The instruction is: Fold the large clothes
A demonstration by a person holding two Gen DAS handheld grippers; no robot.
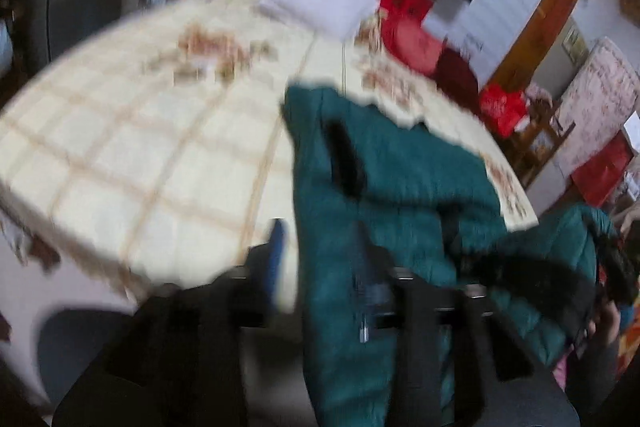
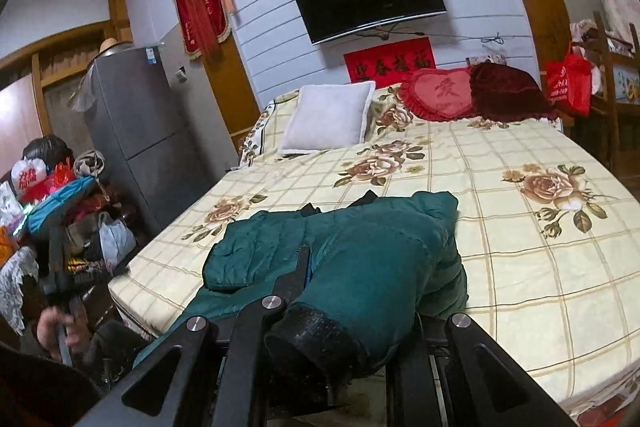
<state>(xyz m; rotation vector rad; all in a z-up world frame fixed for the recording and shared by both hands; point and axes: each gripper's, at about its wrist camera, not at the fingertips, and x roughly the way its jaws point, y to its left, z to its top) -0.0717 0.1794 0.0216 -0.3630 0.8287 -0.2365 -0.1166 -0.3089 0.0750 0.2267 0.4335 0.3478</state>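
The teal padded jacket [image 2: 360,259] lies on the bed [image 2: 520,227], down at the near edge, around six o'clock in the right wrist view, with its body reaching up toward the middle of the flowered, checked sheet. One sleeve comes straight back at the camera, its black knit cuff [image 2: 312,343] sitting right at the base of the right tool [image 2: 305,259]. That tool is clamped shut on the jacket, its dark finger [image 2: 298,277] pressed into the teal fabric.

Over on the left wrist view everything is smeared with blur. The left tool [image 1: 320,255] has its jaws standing apart, a blue-padded finger [image 1: 276,259] at about seven o'clock of the teal cloth, and a fold of the jacket hangs between the fingers; whether the pads press on it cannot be told through the blur.

At nine o'clock in the right wrist view, off the bed's edge, a hand [image 2: 60,335] grips a dark handle. A white pillow [image 2: 328,119] rests at twelve o'clock near the head of the bed, with a red heart cushion [image 2: 440,95] at one o'clock.
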